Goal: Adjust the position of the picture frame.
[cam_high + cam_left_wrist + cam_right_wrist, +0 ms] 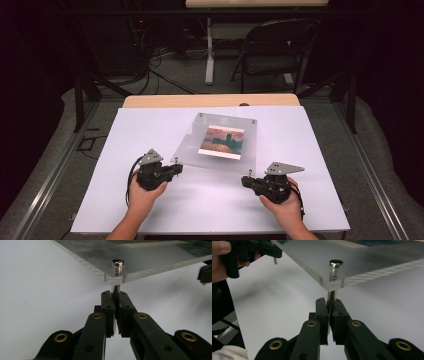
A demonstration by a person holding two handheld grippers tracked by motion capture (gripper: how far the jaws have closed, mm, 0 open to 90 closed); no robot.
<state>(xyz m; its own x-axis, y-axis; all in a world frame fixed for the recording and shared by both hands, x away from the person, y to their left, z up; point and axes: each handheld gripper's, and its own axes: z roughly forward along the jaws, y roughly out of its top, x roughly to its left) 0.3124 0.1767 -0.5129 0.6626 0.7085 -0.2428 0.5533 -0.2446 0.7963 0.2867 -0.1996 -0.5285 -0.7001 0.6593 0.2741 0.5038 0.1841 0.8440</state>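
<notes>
high view: two forearms come in from the near edge of a white table (150, 210), each hand wrapped around the back of a black gripper with its jaws pointing inward and away from the person. the left hand (142, 195) holds the left gripper (178, 167) angled toward the near left corner of a clear plastic frame (190, 147), and the right hand (282, 202) holds the right gripper (245, 181) angled toward the near right corner. the frame holds a small picture (221, 141) in orange and teal tones; no writing on it can be read.

left gripper view shows that gripper (115, 298) clenched on a metal pin (115, 288) that drops below the frame's corner (110, 277), just ahead of and above the jaws; the pin's round head (118, 263) sits on top of the plastic.

right gripper view shows the same on the other side: the right gripper (331, 301) is closed tight on the pin (331, 296) under its corner of the frame (329, 282), with the pin's cap (336, 263) above. further off, up and to the left of these jaws, the other hand (219, 263) and its gripper meet the far corner. the frame's near edge sits raised off the white table (274, 305) in both gripper views.
</notes>
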